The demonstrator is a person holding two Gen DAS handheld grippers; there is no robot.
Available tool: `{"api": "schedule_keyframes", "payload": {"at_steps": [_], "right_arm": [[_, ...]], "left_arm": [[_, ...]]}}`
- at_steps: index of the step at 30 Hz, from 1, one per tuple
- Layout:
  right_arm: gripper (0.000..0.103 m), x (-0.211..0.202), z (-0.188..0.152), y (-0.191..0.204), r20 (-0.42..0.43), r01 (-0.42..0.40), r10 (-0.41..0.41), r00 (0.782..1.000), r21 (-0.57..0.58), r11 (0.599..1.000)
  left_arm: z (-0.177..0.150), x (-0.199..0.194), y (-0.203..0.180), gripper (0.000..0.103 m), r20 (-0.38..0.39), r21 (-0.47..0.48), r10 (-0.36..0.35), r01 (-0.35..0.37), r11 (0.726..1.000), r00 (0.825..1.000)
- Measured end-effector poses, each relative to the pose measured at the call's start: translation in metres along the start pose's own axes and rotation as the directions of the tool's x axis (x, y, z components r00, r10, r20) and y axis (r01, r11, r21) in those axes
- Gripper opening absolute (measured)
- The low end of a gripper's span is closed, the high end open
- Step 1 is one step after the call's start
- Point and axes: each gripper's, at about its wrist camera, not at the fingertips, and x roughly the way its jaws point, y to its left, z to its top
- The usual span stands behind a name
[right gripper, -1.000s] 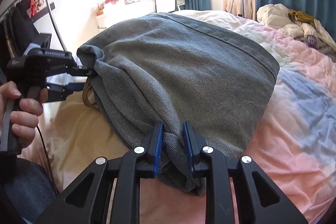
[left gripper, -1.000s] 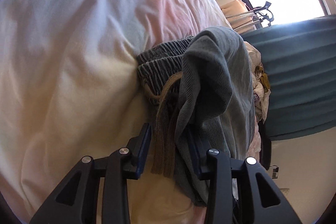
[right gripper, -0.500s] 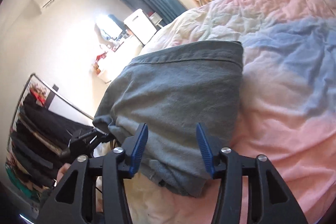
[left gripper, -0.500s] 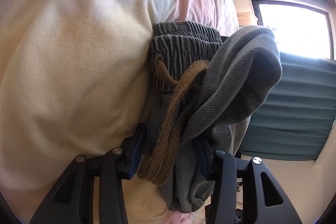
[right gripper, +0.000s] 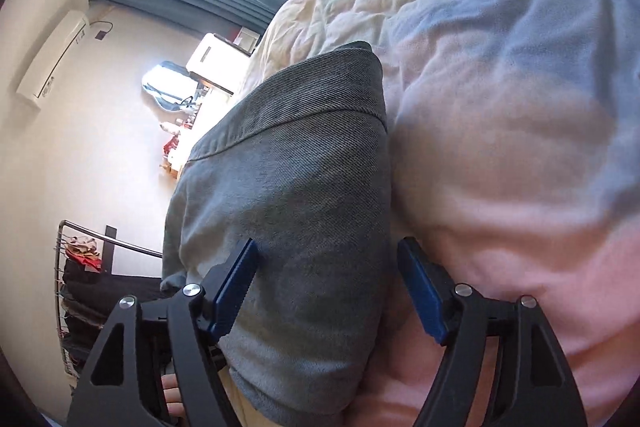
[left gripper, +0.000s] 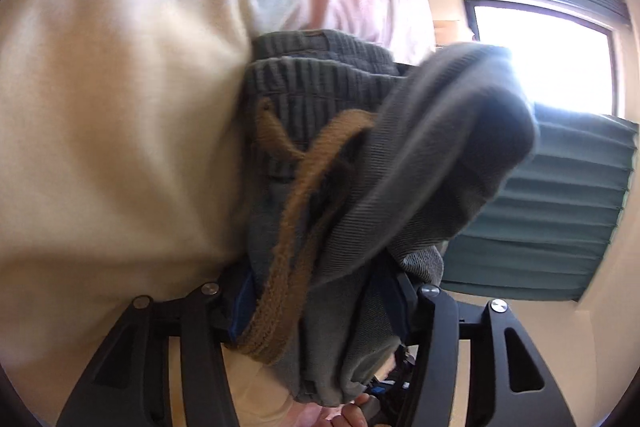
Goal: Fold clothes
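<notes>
Left wrist view showed the left gripper (left gripper: 320, 291) pinching a bunched fold of the grey corduroy trousers (left gripper: 420, 163), cloth packed between its blue-padded fingers (left gripper: 240, 303). Only this view revealed the ribbed elastic waistband (left gripper: 320, 83) and the brown braided drawstring (left gripper: 296, 227), which looped down across the clamped fold. The garment lay against the cream and pink bedspread (left gripper: 120, 107), with teal pleated curtains (left gripper: 560, 211) and a bright window (left gripper: 552, 59) behind. Right wrist view showed the right gripper (right gripper: 332, 291) spread wide, its blue pads (right gripper: 236, 287) on either side of the folded trousers (right gripper: 300, 207) without closing on them. This view alone showed the flat folded panel and its stitched hem resting on the pink and blue quilt (right gripper: 500, 107), plus a wall air conditioner (right gripper: 52, 59) and a clothes rack (right gripper: 80, 267).
</notes>
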Motion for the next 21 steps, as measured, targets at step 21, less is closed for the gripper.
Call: {"api": "schedule_keyframes", "payload": {"at_steps": [21], "right_arm": [[0.072,0.039,0.037,0.009,0.016,-0.092,0.093,0.996,-0.066,0.994]], "left_arm": [[-0.014,0.071,-0.041,0.045,0.073,0.081,0.043,-0.048,0.996,0.996]]}}
